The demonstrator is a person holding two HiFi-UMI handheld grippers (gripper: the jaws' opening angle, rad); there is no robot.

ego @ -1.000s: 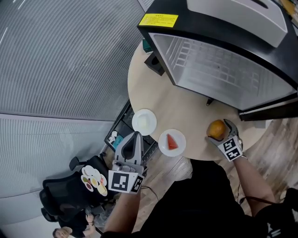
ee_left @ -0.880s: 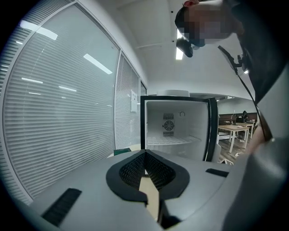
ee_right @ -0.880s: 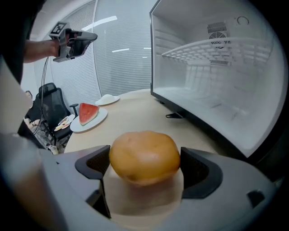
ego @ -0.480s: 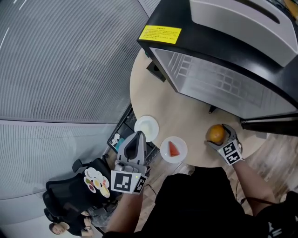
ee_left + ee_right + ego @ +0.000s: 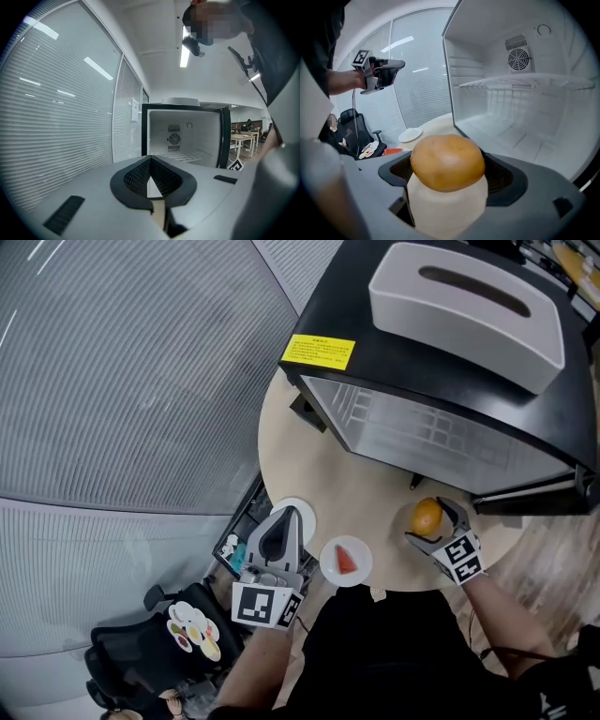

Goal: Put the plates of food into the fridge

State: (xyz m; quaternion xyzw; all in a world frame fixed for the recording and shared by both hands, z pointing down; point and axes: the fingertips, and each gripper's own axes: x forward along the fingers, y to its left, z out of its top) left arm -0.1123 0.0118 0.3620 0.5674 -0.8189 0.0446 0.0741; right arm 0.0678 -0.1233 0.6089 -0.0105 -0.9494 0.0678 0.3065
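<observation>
Fridge (image 5: 375,352) glossy black; table (image 5: 375,493) matt pale wood.

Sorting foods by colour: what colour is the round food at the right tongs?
The round food is orange-brown, clearest in the right gripper view.

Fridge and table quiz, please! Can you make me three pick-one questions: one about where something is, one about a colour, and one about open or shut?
1. Where is the white box?
A. on the table
B. on top of the fridge
C. inside the fridge

2. What colour is the food slice on the plate?
A. red
B. green
C. blue

3. The fridge is:
A. shut
B. lying on its side
C. open

Answers:
1. B, the head view shows the box resting on the fridge's black top.
2. A, the slice on the white plate is red.
3. C, both gripper views look straight into its white inside.
</observation>
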